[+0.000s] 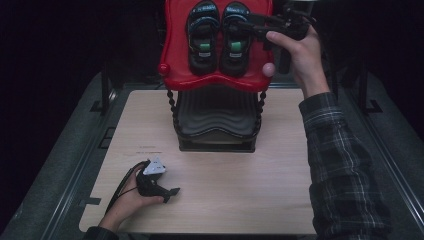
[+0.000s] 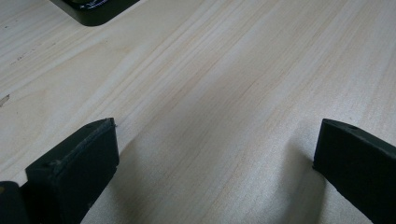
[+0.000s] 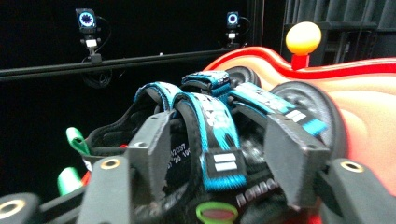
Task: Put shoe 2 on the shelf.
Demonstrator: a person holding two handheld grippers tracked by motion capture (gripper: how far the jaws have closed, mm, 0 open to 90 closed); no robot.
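Note:
Two black sandals with blue straps lie side by side on the red top shelf (image 1: 175, 45) of a small rack: the left sandal (image 1: 203, 37) and the right sandal (image 1: 234, 50). My right gripper (image 1: 245, 26) reaches in from the right over the right sandal. In the right gripper view its jaws (image 3: 219, 144) straddle a blue strap (image 3: 210, 130) with gaps on both sides, so it is open. My left gripper (image 1: 170, 194) rests on the wooden table near the front left, open over bare wood (image 2: 215, 154).
The rack has a black ribbed lower shelf (image 1: 216, 120) and beaded posts, and stands at the table's (image 1: 260, 185) far middle. Round knobs sit on the red shelf's corners (image 1: 269, 69) (image 3: 303, 38). A corner of the rack's black base (image 2: 93, 9) lies ahead of the left gripper.

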